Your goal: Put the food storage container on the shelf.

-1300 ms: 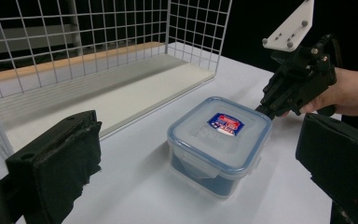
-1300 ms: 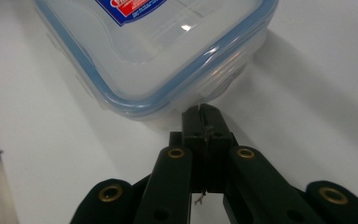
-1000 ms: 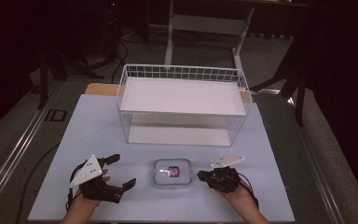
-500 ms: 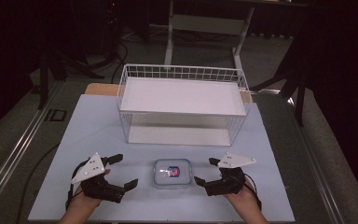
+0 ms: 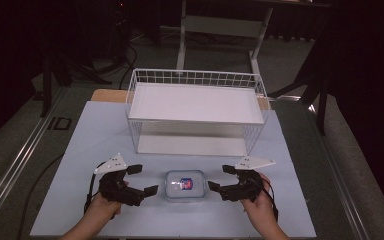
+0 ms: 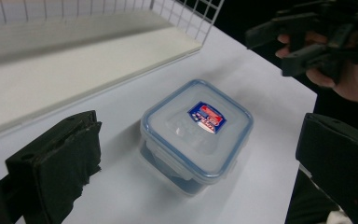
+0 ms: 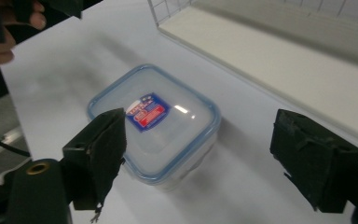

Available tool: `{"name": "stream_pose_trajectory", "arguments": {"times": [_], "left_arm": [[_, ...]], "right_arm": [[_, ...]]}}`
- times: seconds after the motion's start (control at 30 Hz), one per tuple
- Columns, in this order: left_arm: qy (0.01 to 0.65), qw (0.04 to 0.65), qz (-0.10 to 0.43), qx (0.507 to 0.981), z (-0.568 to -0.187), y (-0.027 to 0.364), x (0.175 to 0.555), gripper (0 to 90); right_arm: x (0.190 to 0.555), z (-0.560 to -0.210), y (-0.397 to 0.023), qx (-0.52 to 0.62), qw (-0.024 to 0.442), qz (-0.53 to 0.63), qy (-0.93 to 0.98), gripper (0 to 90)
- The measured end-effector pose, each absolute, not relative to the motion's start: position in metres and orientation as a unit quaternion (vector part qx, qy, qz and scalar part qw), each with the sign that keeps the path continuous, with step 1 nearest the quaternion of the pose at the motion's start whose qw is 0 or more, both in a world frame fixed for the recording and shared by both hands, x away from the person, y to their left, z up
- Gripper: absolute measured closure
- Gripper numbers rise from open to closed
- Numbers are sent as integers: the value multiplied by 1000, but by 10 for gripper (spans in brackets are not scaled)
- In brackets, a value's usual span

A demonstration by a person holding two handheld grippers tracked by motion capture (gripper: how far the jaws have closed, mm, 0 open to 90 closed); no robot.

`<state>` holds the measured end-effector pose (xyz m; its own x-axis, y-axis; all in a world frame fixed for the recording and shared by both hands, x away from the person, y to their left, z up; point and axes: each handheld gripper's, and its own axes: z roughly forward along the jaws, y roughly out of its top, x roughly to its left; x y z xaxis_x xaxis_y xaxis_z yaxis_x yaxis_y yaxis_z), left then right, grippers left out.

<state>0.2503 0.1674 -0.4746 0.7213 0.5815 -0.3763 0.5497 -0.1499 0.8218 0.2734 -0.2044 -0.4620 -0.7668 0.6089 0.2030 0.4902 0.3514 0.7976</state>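
Dark room; pale tabletop (image 5: 95, 130) w/ wire basket (image 5: 196, 80) at back. Lidded container (image 5: 184, 186) at front centre, betw. left gripper (image 5: 138, 180) & right gripper (image 5: 219, 178). Both fingers spread, right just opened; flanking, prob. for two-sided pickup.

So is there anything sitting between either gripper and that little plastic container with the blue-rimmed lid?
Nothing visible. The container sits alone on the white table, with the left gripper and right gripper flanking it, both open. Bare tabletop separates each from the box. The wire basket stands farther back.
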Motion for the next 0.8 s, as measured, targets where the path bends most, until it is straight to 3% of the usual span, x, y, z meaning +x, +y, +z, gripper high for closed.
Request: {"name": "stream_pose_trajectory", "arguments": {"times": [0.3, 0.4, 0.57, 0.63, 0.8], "left_arm": [[405, 499, -37, 765, -489, 146, 269, 9], [429, 492, -66, 755, -499, 142, 276, 9], [472, 481, -122, 729, -517, 135, 283, 9], [489, 484, -141, 712, -523, 135, 285, 81], [510, 477, -161, 698, -531, 131, 287, 146]], "right_arm": [[287, -481, -198, 415, -9, 437, 798, 115], [295, -491, -198, 440, -67, 440, 780, 131], [305, -506, -199, 487, -126, 430, 750, 158], [309, -512, -198, 502, -151, 426, 737, 188], [310, -519, -192, 517, -185, 416, 725, 220]]}}
